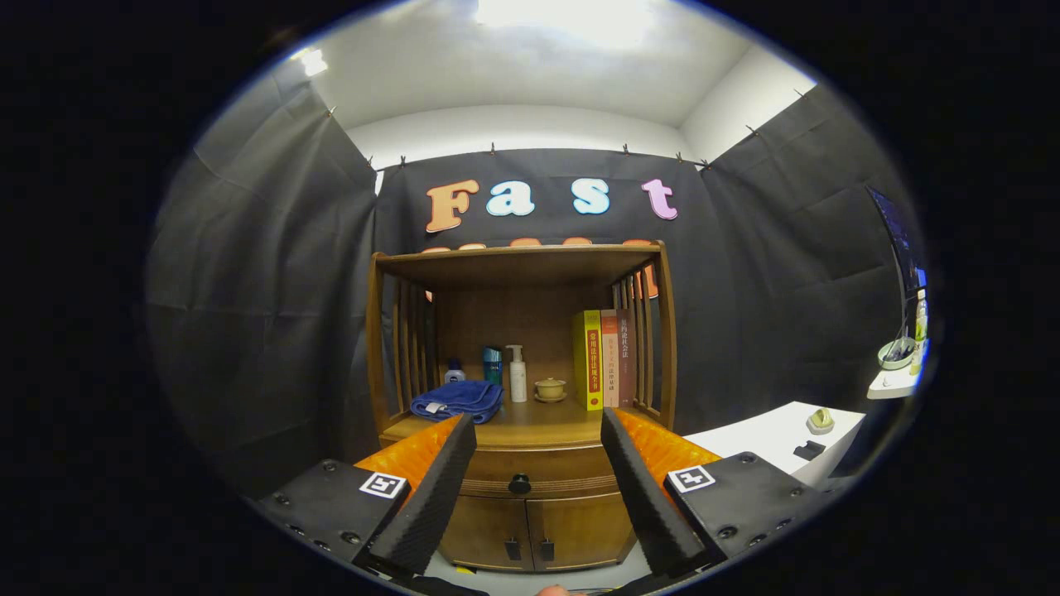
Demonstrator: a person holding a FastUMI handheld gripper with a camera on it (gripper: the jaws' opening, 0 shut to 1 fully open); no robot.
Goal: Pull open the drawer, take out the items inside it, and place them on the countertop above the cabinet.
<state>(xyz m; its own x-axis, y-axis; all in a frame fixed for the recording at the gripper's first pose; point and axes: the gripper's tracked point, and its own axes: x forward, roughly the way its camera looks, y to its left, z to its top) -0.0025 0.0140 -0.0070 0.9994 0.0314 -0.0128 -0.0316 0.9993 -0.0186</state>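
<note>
Two fingers: my gripper (538, 430) is spread wide, nothing between its fingers.
Drawer (530, 470): shut, its dark knob (519, 484) ahead of me, centred in the gap.
Countertop (538, 416): beyond my fingertips, holding a folded blue towel (457, 400), pump bottle (517, 374), small cup (550, 388) and upright books (603, 359).
Cabinet doors (537, 531): closed below the drawer.

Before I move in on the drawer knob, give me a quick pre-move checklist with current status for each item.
1. Tool open: ok, its fingers spread apart, holding nothing.
2. Drawer knob in sight: ok, it sits between the fingers, beyond them.
3. Drawer state: closed, not yet pulled.
4. Path to knob: ok, nothing between the fingers and the cabinet front.
5. Countertop space: ok, bare wood in front of the blue towel, lotion bottle, cup and books.
6. Drawer contents: cannot tell.
</note>
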